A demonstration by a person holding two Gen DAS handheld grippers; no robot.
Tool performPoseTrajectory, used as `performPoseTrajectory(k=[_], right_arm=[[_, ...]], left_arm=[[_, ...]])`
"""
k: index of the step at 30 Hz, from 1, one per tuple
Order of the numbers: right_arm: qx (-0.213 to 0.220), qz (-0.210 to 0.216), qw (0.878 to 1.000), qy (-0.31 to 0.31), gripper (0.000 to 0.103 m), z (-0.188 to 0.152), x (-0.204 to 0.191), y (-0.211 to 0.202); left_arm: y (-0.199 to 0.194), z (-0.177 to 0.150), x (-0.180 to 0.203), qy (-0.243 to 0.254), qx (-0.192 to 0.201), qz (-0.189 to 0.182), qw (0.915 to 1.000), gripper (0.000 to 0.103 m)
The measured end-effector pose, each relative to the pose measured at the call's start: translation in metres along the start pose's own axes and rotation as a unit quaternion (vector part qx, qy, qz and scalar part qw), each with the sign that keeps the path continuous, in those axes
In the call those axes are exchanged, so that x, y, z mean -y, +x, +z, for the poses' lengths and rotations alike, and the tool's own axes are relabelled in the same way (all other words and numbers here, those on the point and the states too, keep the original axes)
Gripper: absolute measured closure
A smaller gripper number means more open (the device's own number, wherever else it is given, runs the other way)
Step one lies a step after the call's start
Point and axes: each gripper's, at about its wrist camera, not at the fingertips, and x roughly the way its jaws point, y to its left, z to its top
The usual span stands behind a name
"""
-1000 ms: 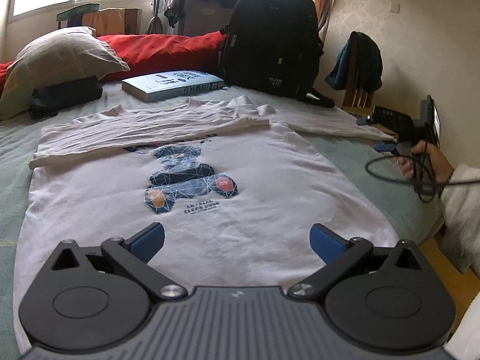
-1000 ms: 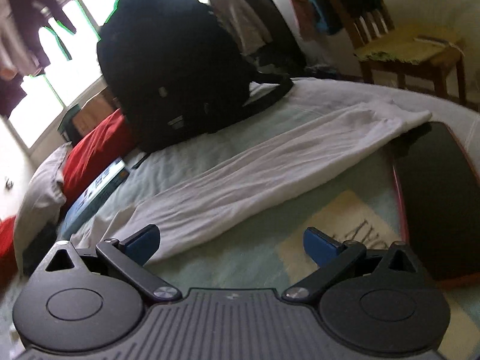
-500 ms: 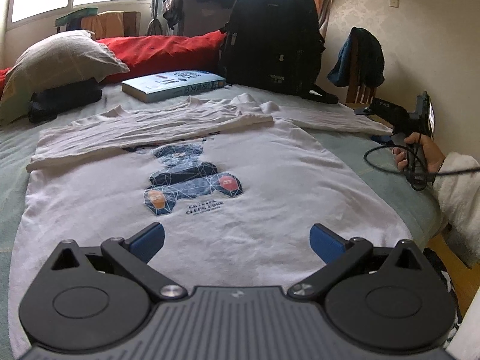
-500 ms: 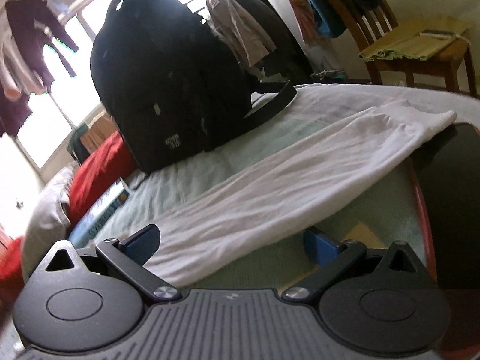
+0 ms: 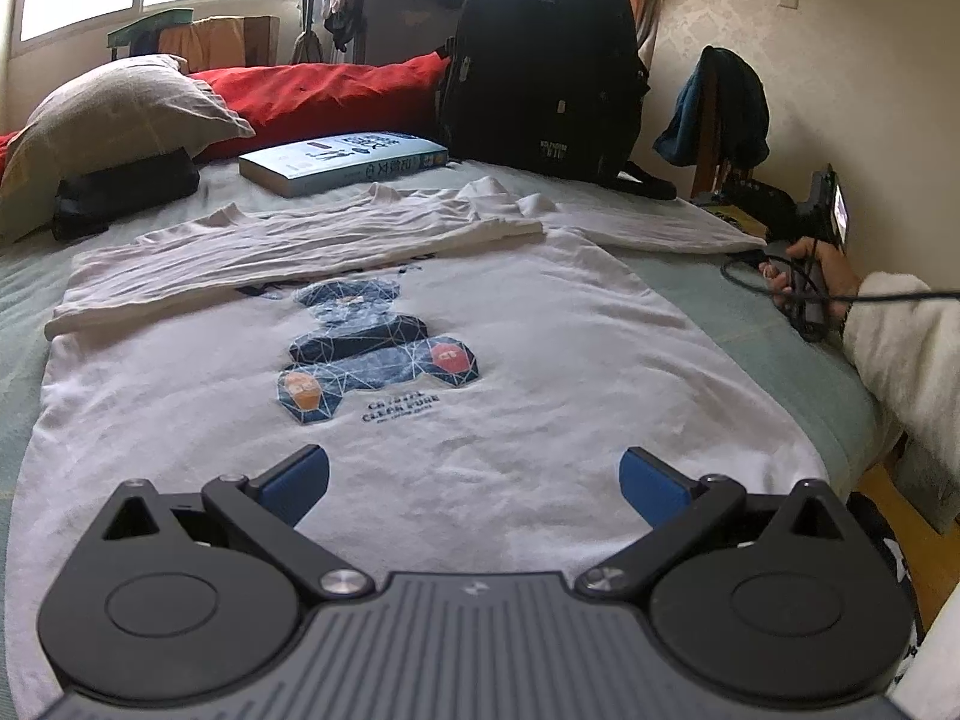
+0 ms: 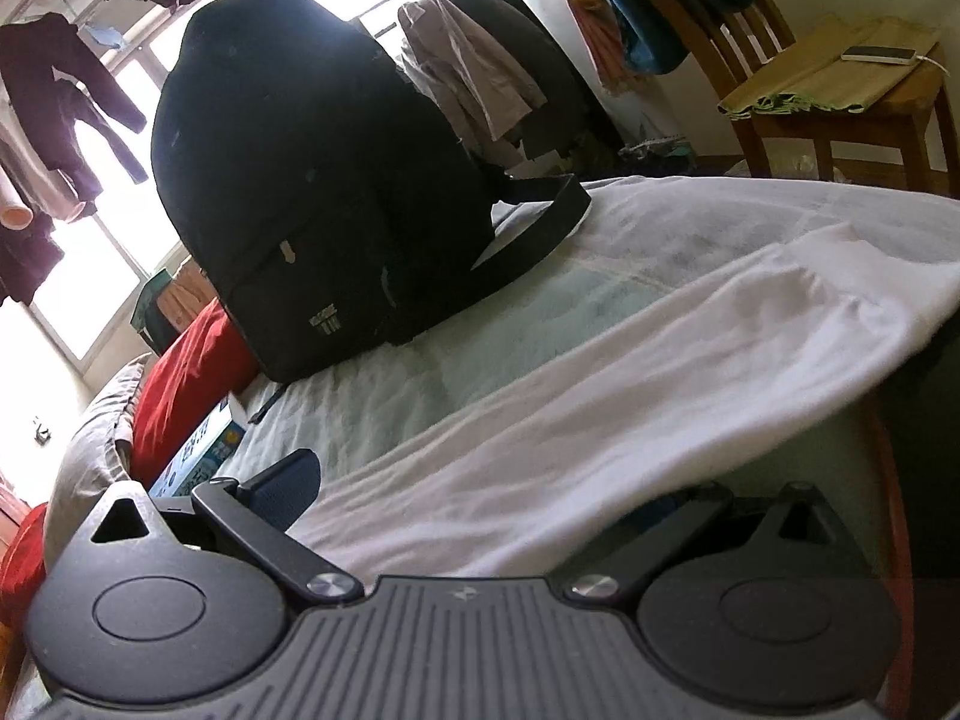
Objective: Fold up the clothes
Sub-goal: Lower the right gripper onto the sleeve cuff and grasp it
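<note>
The white long-sleeved T-shirt lies flat, print side up, across the bed, its hem nearest the left gripper. That gripper hangs low over the hem with its blue pads spread wide and nothing between them. One sleeve is already folded across the chest at 11 o'clock; the other sleeve stretches out toward 2 o'clock, reaching the bed's right edge. There the right gripper meets it: the jaws stand apart, the left pad clear beside the cloth, the right pad tucked under the sleeve and mostly covered, so the sleeve drapes over that finger rather than being pinched. In the left wrist view a hand in a fluffy white cuff holds this gripper's handle at 3 o'clock, a black cable looped around it.

Bare pale-green bedding shows along both long sides of the shirt. At the far end a black backpack stands at 12 o'clock, one strap trailing close to the spread sleeve; a book lies at 11, then a pillow on a dark bundle and a red quilt along the window wall. A wooden chair with draped clothes stands beyond the bed corner, a phone on its seat.

A dark, red-rimmed object at the right wrist view's right edge is cut off and unclear
</note>
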Motion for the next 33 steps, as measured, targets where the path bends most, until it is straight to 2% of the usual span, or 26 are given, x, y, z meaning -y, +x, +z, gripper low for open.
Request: performPoseTrajectory(k=[9,14,22,29,33], right_arm=[[0.014,0.020,1.000,-0.006,0.000,0.007,0.003,0.006],[0.035,0.057,0.998,-0.013,0.000,0.011,-0.005,-0.004],[0.030,0.085,0.996,-0.016,0.000,0.018,-0.038,-0.012],[0.011,0.080,0.996,-0.047,0.000,0.010,-0.079,-0.010],[-0.001,0.080,0.995,-0.057,0.000,0.005,-0.102,-0.008]], left_arm=[[0.001,0.000,0.003,0.003,-0.004,0.001,1.0000,0.001],[0.000,-0.001,0.006,0.005,-0.005,-0.004,1.0000,0.001],[-0.009,0.000,0.007,0.011,-0.001,-0.004,0.9999,0.001],[-0.011,0.001,0.005,0.018,-0.050,0.007,0.9985,0.001],[-0.019,-0.001,0.009,0.041,-0.054,-0.009,0.9977,0.001]])
